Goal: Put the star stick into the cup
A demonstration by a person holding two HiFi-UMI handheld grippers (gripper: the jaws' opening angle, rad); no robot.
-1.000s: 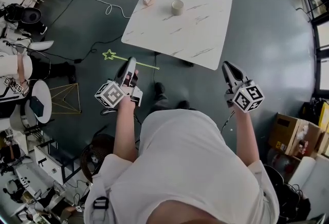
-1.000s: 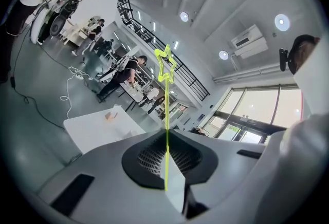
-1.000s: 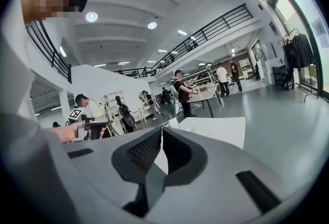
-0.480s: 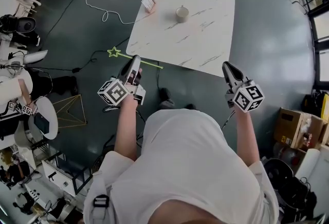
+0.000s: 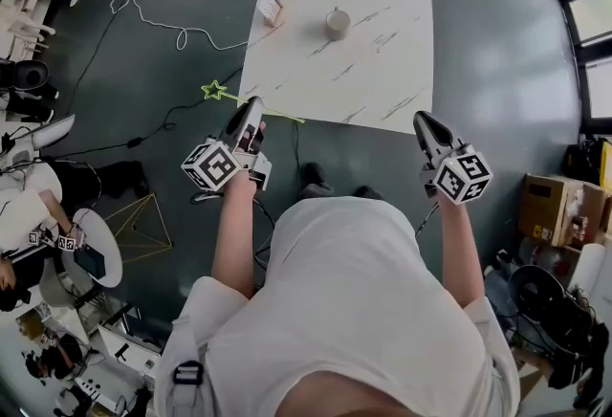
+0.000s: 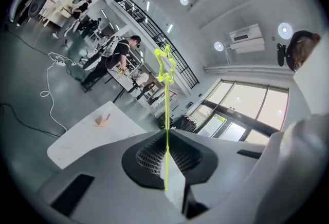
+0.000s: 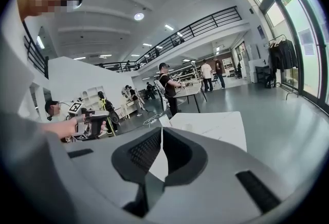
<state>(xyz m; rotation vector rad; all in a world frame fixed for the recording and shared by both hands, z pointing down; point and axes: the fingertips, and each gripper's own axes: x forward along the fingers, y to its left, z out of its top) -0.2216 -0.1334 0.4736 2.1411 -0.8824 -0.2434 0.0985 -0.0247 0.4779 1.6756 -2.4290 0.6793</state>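
The thin green star stick (image 5: 229, 98) is clamped in my left gripper (image 5: 252, 107), which is shut on its shaft. The star end points left over the floor and the other end reaches the table's near edge. In the left gripper view the star stick (image 6: 166, 115) rises straight up from between the shut pads, star on top. A beige cup (image 5: 336, 22) stands upright on the white marble table (image 5: 382, 71), far ahead of both grippers. My right gripper (image 5: 425, 124) hovers just off the table's near right corner, shut with nothing in it; the right gripper view shows its jaws (image 7: 160, 133) pressed together.
A small pink-and-white box (image 5: 271, 9) sits at the table's left edge, also in the left gripper view (image 6: 102, 120). Cables (image 5: 163, 18) trail over the dark floor to the left. Desks and people line the far left. Cardboard boxes (image 5: 550, 209) stand at the right.
The table has come closer to both grippers as the person steps forward. The left gripper still holds the star stick, and the right gripper keeps its pose.
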